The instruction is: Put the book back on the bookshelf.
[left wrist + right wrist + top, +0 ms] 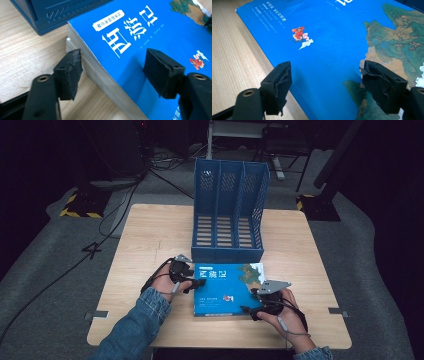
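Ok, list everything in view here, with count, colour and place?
book: one, blue cover with a landscape picture, flat on the table's near middle; the left gripper view hints at a second volume beneath.
file rack: one, blue, three slots, standing behind the book.
table: one, light wood, centre.
cables: several, black, floor beyond the table's left side.
left tool: black, at the book's left edge, jaws astride it, not pressing.
right tool: black, at the book's near right corner, jaws apart.
sleeves: two, denim, bottom edge.

Book (227, 289) flat on table (145, 235), just before file rack (228, 215); tongs at its left and right edges.
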Demonstrator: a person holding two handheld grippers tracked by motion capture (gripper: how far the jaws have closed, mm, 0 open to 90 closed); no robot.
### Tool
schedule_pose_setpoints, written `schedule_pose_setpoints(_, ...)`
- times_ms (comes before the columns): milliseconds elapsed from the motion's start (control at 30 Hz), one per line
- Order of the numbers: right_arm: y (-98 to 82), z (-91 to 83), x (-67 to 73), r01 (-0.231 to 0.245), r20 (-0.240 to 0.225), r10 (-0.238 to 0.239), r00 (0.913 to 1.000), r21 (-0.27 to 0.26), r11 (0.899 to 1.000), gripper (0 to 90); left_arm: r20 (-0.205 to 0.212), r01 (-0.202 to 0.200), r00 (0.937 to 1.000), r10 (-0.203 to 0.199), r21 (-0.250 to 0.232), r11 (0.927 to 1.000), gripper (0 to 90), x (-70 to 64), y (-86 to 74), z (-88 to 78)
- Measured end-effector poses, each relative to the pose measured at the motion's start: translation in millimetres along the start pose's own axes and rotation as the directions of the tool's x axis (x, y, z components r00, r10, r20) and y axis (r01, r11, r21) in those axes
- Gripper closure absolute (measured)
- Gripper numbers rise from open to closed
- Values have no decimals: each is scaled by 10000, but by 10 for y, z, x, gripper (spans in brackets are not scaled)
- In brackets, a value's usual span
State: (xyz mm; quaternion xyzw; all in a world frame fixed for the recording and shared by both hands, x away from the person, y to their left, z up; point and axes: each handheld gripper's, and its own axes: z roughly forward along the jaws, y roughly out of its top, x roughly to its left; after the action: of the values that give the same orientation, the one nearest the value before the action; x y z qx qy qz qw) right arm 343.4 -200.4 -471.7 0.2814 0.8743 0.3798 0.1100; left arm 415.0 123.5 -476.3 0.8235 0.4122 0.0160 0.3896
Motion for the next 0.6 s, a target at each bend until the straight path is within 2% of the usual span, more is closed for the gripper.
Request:
schedule_pose_setpoints(100,3,5,3,41,8,-41,10000,10,10000,241,-114,-234,9997,234,-39,9997,393,-31,12,-49)
schedule_pose_setpoints(233,4,9,4,53,41,-53,10000,2,10000,241,-201,-526,9985,518,-405,9978,533,-77,43,-154)
schedule_pose_setpoints(367,4,12,4,42,43,-42,10000,-9,10000,241,-64,-670,9977,668,-676,9955,613,-108,63,-211)
schedule_pose_setpoints(500,9,17,4,50,62,-51,10000,11,10000,240,265,-980,9945,1010,-985,9903,629,-151,73,-247)
schedule_pose_setpoints(533,11,19,3,68,82,-68,9999,17,10000,239,548,-988,9929,1052,-1085,9892,616,-159,56,-220)
schedule_pose_setpoints(600,14,28,6,90,95,-90,9999,1,10000,230,1156,-680,9902,778,-869,9939,565,-140,8,-151)
